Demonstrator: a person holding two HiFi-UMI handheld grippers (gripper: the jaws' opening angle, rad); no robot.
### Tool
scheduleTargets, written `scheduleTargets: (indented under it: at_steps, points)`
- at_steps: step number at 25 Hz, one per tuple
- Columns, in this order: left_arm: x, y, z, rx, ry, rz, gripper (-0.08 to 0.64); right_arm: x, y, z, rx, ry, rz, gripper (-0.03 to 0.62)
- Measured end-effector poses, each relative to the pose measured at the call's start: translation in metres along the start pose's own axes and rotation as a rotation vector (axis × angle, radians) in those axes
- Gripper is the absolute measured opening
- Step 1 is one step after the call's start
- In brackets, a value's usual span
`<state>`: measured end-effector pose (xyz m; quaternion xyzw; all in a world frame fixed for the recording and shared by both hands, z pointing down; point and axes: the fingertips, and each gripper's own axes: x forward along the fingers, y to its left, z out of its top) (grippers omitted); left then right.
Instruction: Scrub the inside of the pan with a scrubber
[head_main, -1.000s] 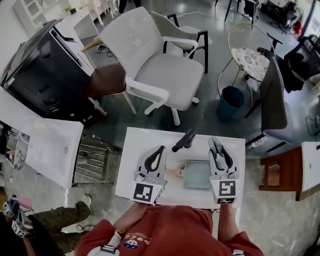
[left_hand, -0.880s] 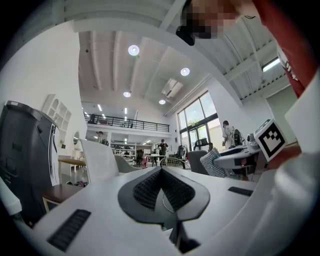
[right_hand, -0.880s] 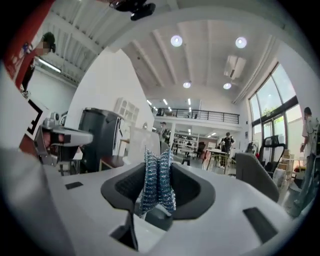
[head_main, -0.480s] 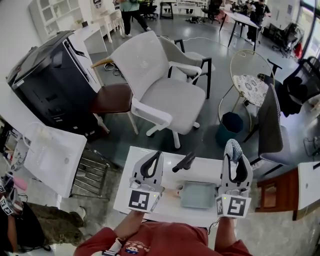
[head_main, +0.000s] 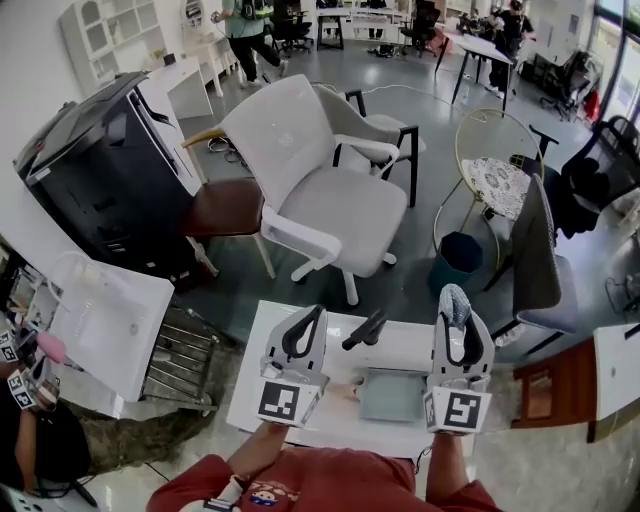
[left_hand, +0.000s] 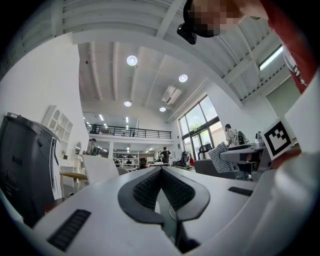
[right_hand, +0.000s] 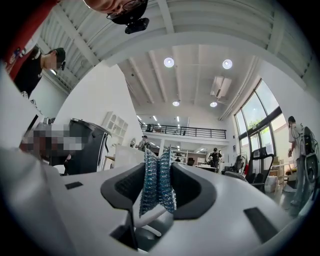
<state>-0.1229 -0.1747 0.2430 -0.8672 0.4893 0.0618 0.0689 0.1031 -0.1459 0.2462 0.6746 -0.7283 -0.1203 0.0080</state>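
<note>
My right gripper (head_main: 453, 300) is shut on a blue-silver mesh scrubber (right_hand: 158, 182), which stands pinched between the pads in the right gripper view. My left gripper (head_main: 311, 314) is shut with nothing in it; its pads meet at the tip (left_hand: 160, 170). Both are held above a small white table (head_main: 268, 335) and point out into the room. Between them a black pan handle (head_main: 365, 328) slants across the table. A grey-green square thing (head_main: 390, 395) lies flat near the front edge; I cannot tell whether the handle joins it.
Beyond the table stand a white office chair (head_main: 330, 170), a dark blue bin (head_main: 458, 252) and a grey chair (head_main: 540, 260). A black cabinet (head_main: 100, 170) and a white side table (head_main: 105, 320) are at the left. A person stands at the lower left.
The head view has tilted up to show more of the room. Both grippers have stayed over the table, the right one drifting slightly right with the scrubber still held.
</note>
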Motion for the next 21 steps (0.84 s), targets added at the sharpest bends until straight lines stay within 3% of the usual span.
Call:
scheduleTargets:
  at_steps: [6,21]
  points:
    - [-0.0031,-0.0049,-0.0071,-0.001,0.054,-0.008,0.014,-0.0026,-0.0021,0.0008,0.004,0.004,-0.002,0.172]
    - [-0.0058,-0.0072,-0.0082,-0.009,0.037,-0.004,0.014,-0.0026,0.0038,-0.0019,-0.014,0.013,0.016,0.172]
